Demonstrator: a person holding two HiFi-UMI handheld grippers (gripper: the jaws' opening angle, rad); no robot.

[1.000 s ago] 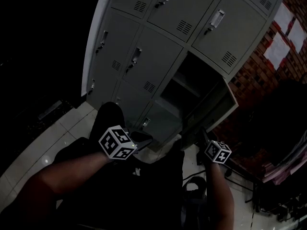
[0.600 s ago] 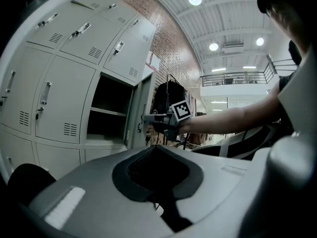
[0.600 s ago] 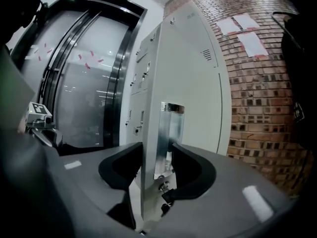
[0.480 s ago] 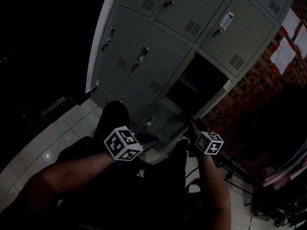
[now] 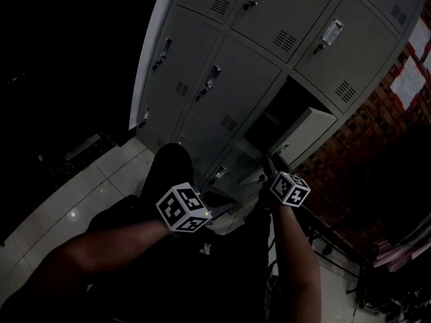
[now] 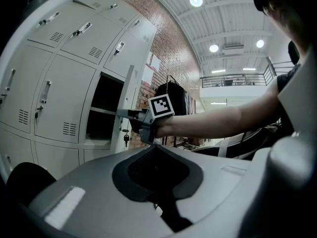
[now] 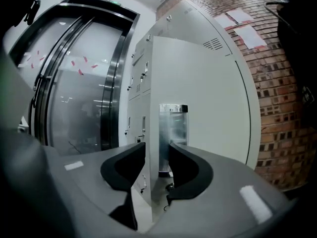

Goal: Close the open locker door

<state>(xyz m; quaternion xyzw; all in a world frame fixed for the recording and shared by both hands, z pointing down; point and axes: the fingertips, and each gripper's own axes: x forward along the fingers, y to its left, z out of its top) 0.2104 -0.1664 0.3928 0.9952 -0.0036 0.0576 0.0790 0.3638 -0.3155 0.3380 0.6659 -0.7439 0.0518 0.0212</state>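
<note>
The grey locker bank (image 5: 222, 79) has one open door (image 5: 306, 130), swung partway in and seen edge-on as a pale slab (image 7: 198, 98) in the right gripper view. My right gripper (image 5: 269, 163) (image 7: 157, 155) straddles the door's free edge beside its chrome handle (image 7: 174, 128). The right jaw lies against the outer face, and a thin gap shows at the left jaw, so the gripper is open. The left gripper view shows the right gripper (image 6: 130, 115) at that edge, in front of the dark compartment (image 6: 104, 108). My left gripper (image 5: 222, 204) (image 6: 154, 147) hangs low, shut and empty.
A red brick wall (image 5: 377, 113) with paper sheets stands right of the lockers. Pale floor tiles (image 5: 74, 200) lie at the left. Dark clutter and cables (image 5: 377, 274) sit at the lower right. Glass doors (image 7: 84, 83) stand beyond the lockers. The person's dark-clothed legs (image 5: 168, 173) are below.
The open door has swung inward towards its frame. My right gripper moved left with it, closer to the lockers. The left gripper kept still.
</note>
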